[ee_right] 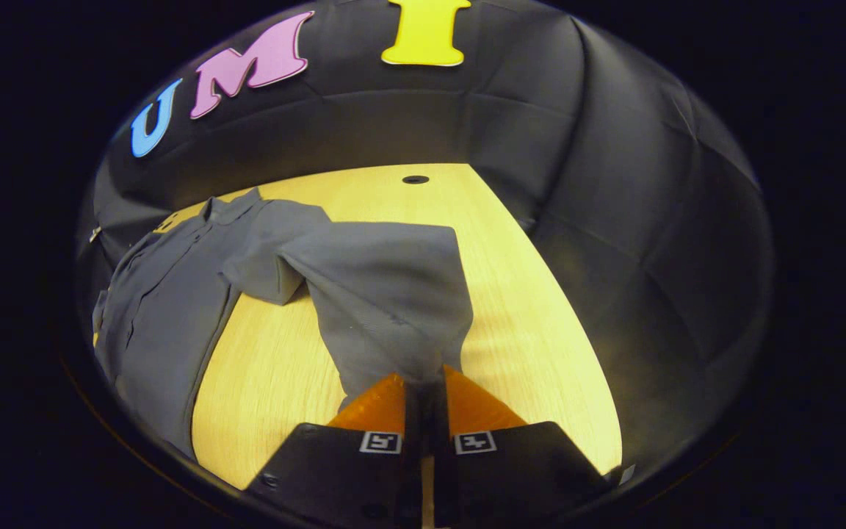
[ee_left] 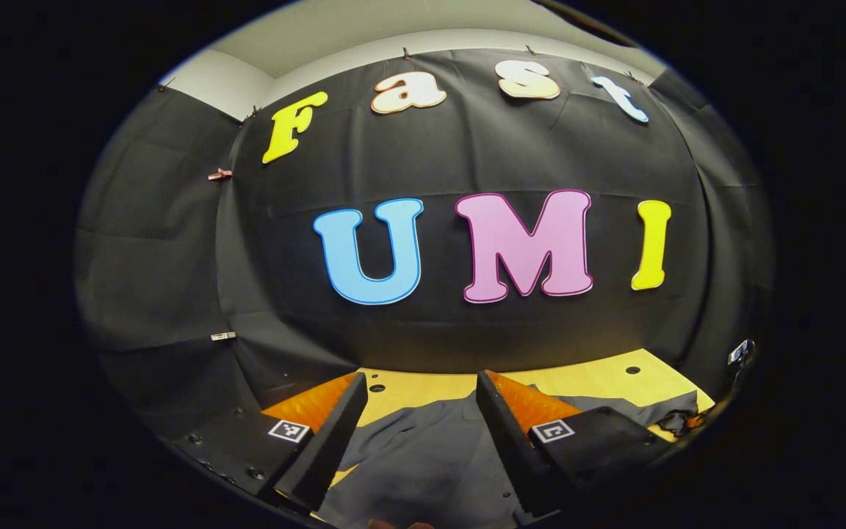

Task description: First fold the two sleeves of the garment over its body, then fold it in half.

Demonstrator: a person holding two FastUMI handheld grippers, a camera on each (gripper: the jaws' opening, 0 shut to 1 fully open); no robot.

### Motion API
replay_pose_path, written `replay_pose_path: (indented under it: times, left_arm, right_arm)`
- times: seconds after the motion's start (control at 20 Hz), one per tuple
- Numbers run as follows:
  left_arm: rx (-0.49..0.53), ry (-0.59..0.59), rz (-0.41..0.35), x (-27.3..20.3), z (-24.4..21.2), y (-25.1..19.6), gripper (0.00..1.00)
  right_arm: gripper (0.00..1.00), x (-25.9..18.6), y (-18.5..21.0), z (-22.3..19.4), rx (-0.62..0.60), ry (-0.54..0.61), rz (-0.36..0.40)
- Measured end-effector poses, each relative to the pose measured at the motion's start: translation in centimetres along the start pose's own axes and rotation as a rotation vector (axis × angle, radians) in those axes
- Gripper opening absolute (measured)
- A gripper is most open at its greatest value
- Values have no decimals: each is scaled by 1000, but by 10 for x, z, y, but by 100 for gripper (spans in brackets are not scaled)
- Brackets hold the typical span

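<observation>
A grey button shirt [ee_right: 166, 294] lies spread on the yellow wooden table [ee_right: 526, 308], collar toward the back wall. One sleeve [ee_right: 386, 294] stretches out from the body toward my right gripper [ee_right: 423, 382], which is shut on the sleeve's cuff end and holds it slightly raised. In the left gripper view the shirt's grey cloth [ee_left: 423, 455] lies below and between the fingers [ee_left: 335, 433] of my left gripper [ee_left: 419, 389], which stands open above it with nothing held.
The black cloth wall closes in behind and to the sides of the table. Small round holes [ee_right: 415, 179] mark the tabletop near its back edge. Bare wood [ee_right: 276, 375] shows between the sleeve and the shirt's body.
</observation>
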State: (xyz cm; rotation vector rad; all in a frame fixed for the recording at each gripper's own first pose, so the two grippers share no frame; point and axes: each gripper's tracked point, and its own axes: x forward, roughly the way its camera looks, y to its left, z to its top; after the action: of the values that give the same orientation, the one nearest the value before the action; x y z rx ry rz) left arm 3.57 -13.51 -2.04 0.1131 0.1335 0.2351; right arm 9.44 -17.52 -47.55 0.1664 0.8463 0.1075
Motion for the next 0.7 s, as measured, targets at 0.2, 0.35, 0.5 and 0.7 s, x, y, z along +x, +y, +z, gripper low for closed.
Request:
replay_pose_path:
  times: [0.2,0.35,0.5,0.7]
  left_arm:
    - [-8,8,-15,4,-6,12,94]
    - [-17,10,-38,12,-13,25,94]
    - [-33,7,-71,23,-16,42,94]
    - [-43,-4,-106,37,-19,77,94]
  right_arm:
    - [5,-25,-3,36,-24,-119,-88]
    - [5,-60,3,75,-21,-236,-148]
    - [5,-103,20,118,-38,-356,-209]
    - [5,-148,76,174,-54,-484,-232]
